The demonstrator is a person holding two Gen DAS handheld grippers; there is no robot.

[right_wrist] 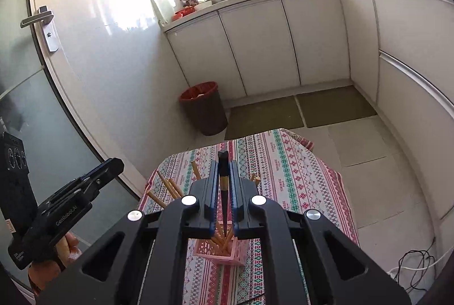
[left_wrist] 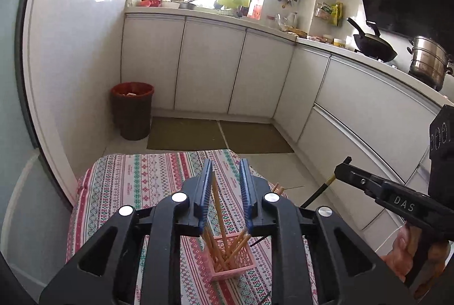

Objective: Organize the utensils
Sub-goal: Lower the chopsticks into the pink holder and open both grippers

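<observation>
Black chopstick [right_wrist: 223,185] pinched in right tongs [right_wrist: 224,163] over pink basket [right_wrist: 227,255].

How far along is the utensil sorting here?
Mostly done: several wooden chopsticks stand in the pink basket. In hand: the right tongs clamp a dark chopstick above it; the left tongs stand open. Left: dropping that one in.

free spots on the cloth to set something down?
Bare cloth runs from the table's far edge back to the pink basket, widest on the door side. Crowded: the basket itself, full of wooden chopsticks, and loose ones beside it. The right claw grips a black chopstick above the basket.
</observation>
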